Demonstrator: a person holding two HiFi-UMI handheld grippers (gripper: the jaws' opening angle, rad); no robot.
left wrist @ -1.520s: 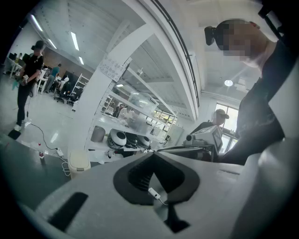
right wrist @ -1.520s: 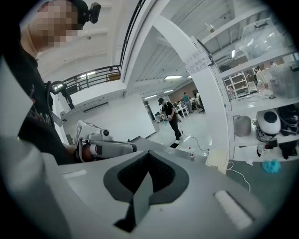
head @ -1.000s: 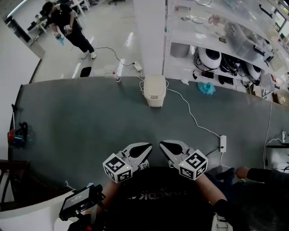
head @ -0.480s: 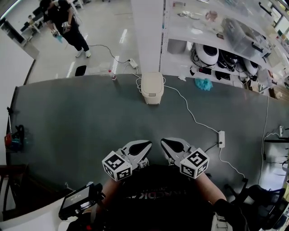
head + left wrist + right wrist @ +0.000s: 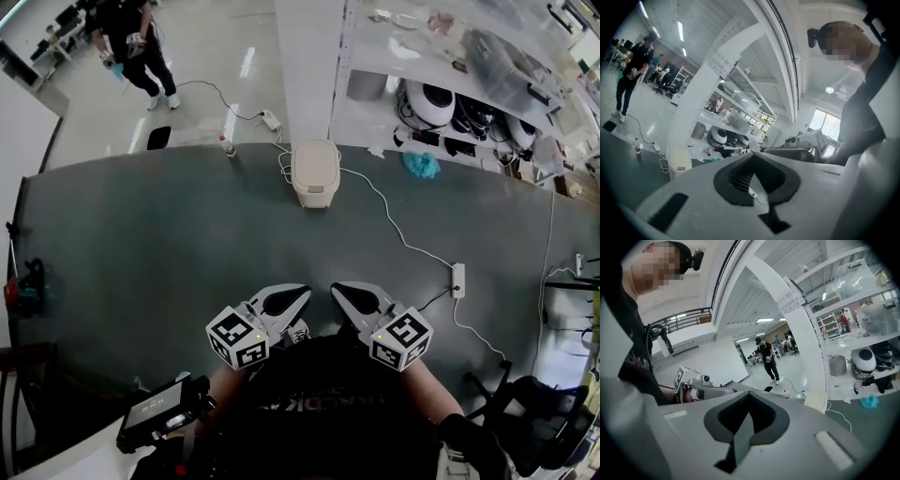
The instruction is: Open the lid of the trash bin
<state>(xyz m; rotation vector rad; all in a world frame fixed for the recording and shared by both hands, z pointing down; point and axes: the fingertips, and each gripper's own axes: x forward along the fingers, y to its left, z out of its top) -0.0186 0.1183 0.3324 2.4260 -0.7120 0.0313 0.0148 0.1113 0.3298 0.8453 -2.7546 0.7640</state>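
The bin [image 5: 315, 173] stands at the far edge of the grey table [image 5: 141, 244], in the middle. Its lid is down. It is small in the head view, so the lid's seam is hard to see. In the left gripper view the bin [image 5: 679, 164] shows far off, and the claw's shell cuts off its bottom. In the right gripper view only a corner of the bin [image 5: 814, 402] peeks out.

A white cable [image 5: 398, 234] runs from beside the bin to a power strip [image 5: 457, 279] on the right. A blue cloth [image 5: 421, 165] lies past the table's edge.

The left gripper [image 5: 296, 297] and the right gripper [image 5: 342, 292] hang side by side at the near edge, well apart from the bin. Both claws are closed tight with nothing in them. A black shirt [image 5: 328, 412] hides most of the arms.
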